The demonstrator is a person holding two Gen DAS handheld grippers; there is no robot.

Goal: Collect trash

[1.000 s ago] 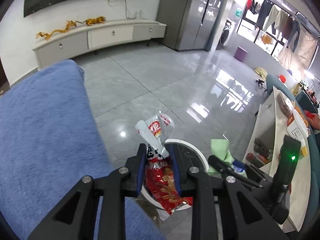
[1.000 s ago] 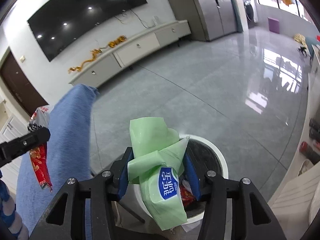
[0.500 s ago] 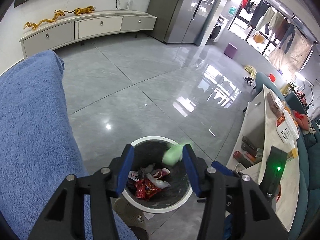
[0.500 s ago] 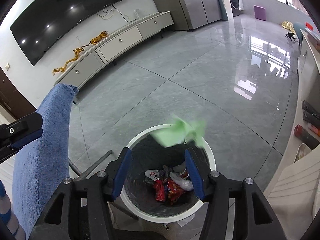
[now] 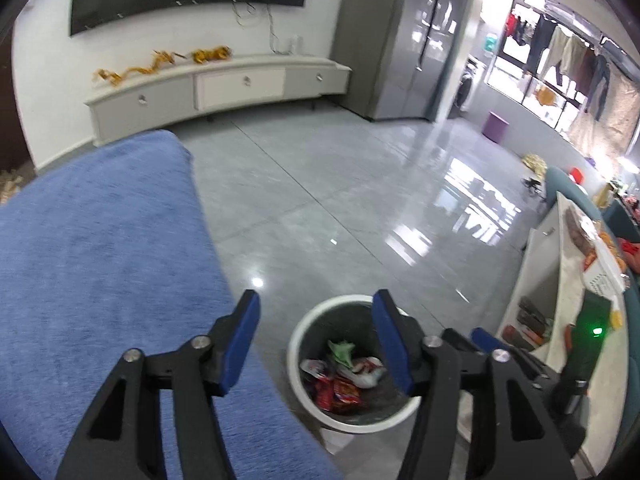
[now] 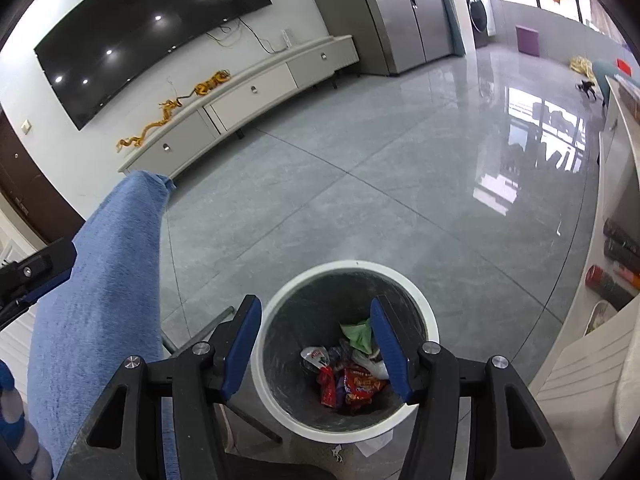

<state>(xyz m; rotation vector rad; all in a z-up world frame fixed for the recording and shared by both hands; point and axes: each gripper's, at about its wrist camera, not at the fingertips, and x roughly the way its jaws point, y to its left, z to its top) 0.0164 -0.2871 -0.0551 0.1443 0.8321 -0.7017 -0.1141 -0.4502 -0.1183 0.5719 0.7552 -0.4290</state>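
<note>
Both grippers hang over the white-rimmed trash bin (image 6: pixel 424 320) with nothing between their blue pads. The left gripper (image 5: pixel 316 340) has its jaws opening, spread wide and empty; the bin sits at about 5 o'clock in its view, partly behind the right-hand pad. The right gripper (image 6: pixel 316 344) is likewise released, its jaws opening, and looks almost straight down into the bin at 6 o'clock.

The trash lies at the bottom of the bin: a crumpled green wrapper (image 6: pixel 358 334) toward 12 o'clock, a red snack bag (image 6: pixel 360 388) toward 6 o'clock, and white scraps between them. So this load looks delivered.

A small paper scrap (image 6: pixel 370 446) lies on the floor just outside the rim at 6 o'clock and may need picking up. The blue towel-covered surface (image 5: pixel 100 260) at 9 o'clock shows no litter; whether more remains elsewhere cannot be told.
</note>
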